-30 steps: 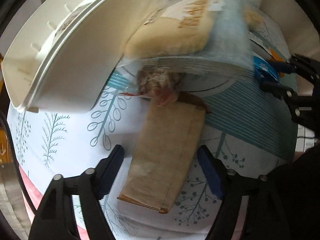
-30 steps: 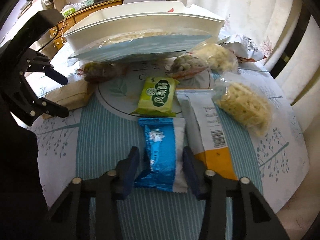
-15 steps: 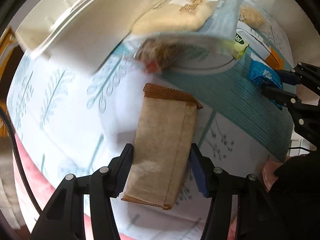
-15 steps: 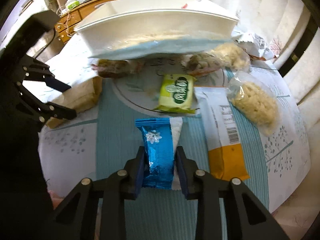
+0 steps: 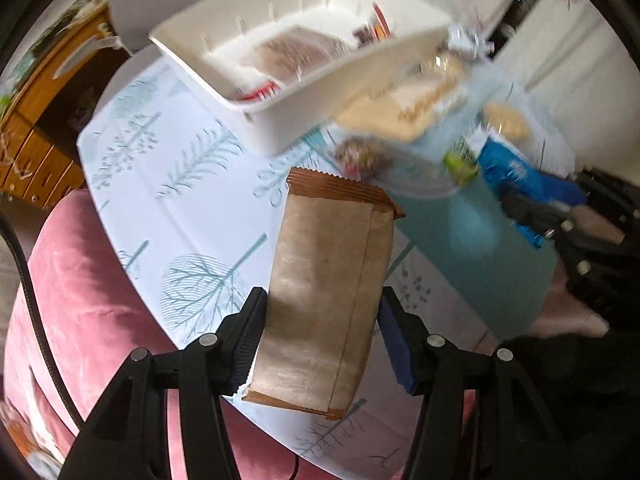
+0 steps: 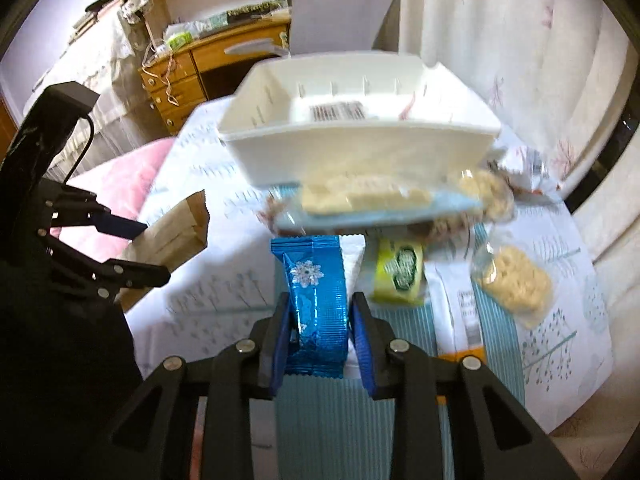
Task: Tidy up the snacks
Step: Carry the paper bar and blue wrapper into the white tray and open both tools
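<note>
My left gripper is shut on a brown paper snack packet, held above the tablecloth. My right gripper is shut on a blue foil snack packet, also lifted off the table. Each gripper shows in the other's view: the right one with the blue packet at the right edge, the left one with the brown packet at the left. A white plastic bin stands at the back of the table with a few packets inside. A large cracker bag lies against its front wall.
On the patterned tablecloth lie a green packet, a white-and-orange packet, and clear bags of pale snacks. A pink cushioned seat sits by the table's left edge. A wooden desk and grey chair stand behind.
Both grippers closed on their packets and lifted them off the table. The left one also rolled, so the bin's inside now shows.
</note>
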The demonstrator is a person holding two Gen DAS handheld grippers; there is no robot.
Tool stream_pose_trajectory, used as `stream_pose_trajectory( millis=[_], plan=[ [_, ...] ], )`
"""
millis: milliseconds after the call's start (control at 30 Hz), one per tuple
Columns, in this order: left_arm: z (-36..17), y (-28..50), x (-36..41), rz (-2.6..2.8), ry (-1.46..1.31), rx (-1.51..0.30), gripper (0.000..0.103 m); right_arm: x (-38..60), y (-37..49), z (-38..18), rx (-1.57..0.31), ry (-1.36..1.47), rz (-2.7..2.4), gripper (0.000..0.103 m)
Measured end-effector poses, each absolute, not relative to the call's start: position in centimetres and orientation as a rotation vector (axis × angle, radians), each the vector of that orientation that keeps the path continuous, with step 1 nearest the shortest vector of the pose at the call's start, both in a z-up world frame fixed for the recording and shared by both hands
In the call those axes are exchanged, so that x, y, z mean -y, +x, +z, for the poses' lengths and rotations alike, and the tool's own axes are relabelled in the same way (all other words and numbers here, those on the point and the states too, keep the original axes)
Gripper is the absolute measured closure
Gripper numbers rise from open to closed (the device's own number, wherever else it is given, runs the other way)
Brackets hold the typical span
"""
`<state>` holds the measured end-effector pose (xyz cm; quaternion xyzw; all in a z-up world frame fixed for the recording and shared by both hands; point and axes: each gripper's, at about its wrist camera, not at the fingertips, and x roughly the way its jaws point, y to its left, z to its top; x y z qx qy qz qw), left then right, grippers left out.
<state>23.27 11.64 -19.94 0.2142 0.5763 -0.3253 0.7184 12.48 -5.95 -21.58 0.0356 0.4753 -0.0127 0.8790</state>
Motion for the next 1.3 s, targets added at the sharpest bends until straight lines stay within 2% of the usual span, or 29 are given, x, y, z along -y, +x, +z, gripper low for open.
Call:
stream_pose_trajectory(
  millis=[433,733,1000,1300],
  plan=[
    [-13.2,27.2,-9.9,-0.553,0.327,-1.258,0.048,4.6,17.1,-13.5,-0.883,0.137,0.062,0.074],
    [-11.2,32.4,-8.2,-0.469,0.186,-1.32,0.048,7.1,21.5,-9.8,-0.849,0.104,0.013,0.074],
    [-11.1,38.0,-6.1,-0.427,0.046,-1.316,0.048,11.6,27.1,-9.8,-0.868,0.099,-0.072,0.074],
    [-12.2,42.3,-3.8,-0.435,-0.032,-1.304,0.048,16.4,30.9,-12.6,-0.917,0.215,-0.094,0.074]
  ],
)
